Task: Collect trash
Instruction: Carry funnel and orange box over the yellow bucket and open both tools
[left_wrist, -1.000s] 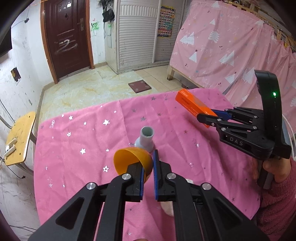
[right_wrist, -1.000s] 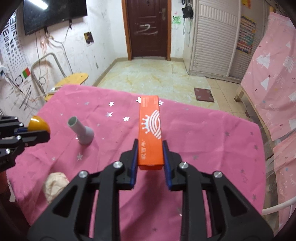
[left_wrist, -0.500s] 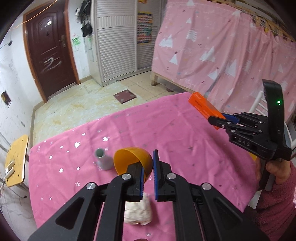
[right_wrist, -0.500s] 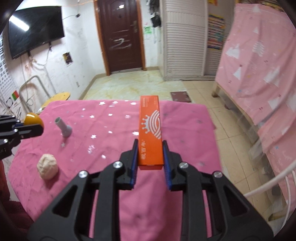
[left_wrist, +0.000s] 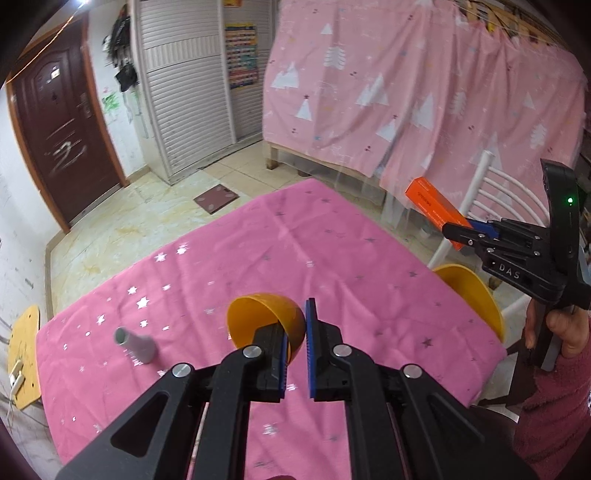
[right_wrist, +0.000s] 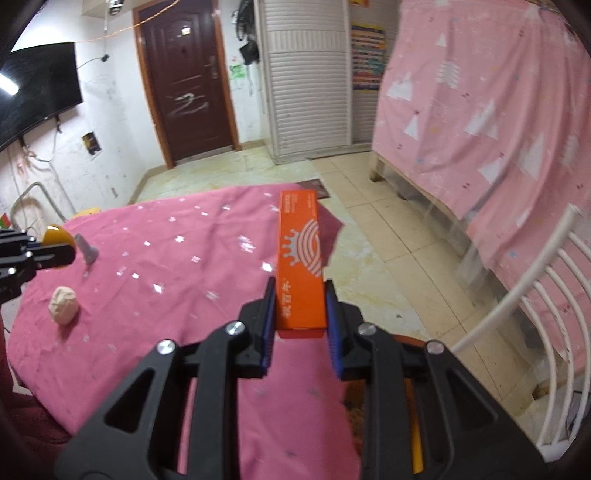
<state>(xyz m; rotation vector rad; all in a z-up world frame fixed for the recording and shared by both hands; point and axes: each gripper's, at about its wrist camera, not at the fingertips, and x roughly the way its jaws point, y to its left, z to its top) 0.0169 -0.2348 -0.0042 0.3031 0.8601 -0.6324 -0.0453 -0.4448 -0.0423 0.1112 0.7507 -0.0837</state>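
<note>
Two grippers are in view, each clamped on a piece of trash above a table draped in a pink star-print cloth (left_wrist: 332, 236). The left gripper (left_wrist: 294, 330) pinches the rim of an orange half-sphere shell (left_wrist: 258, 317) between its blue pads, the shell's hollow facing up and away from the camera. The right gripper (right_wrist: 300, 301) grips a long orange carton (right_wrist: 301, 258) by its near end, printed face up, so the box juts forward over the table's right edge; in the left wrist view that same carton (left_wrist: 430, 201) is held off the table's right side, in front of a white metal chair back (left_wrist: 476, 184). A yellow bin (left_wrist: 472, 299) stands beside the table's right edge, below the right gripper, with the person's hand (left_wrist: 565, 332) in a pink sleeve on the handle. On the cloth lie a grey funnel-shaped tube (left_wrist: 136, 343), tipped on its side, near the table's left edge, and a crumpled beige wad (right_wrist: 63, 301), nearer the person and just apart from the tube. Beyond the table are a dark brown door (right_wrist: 188, 85) and a pink curtain with white trees (right_wrist: 491, 99).
</note>
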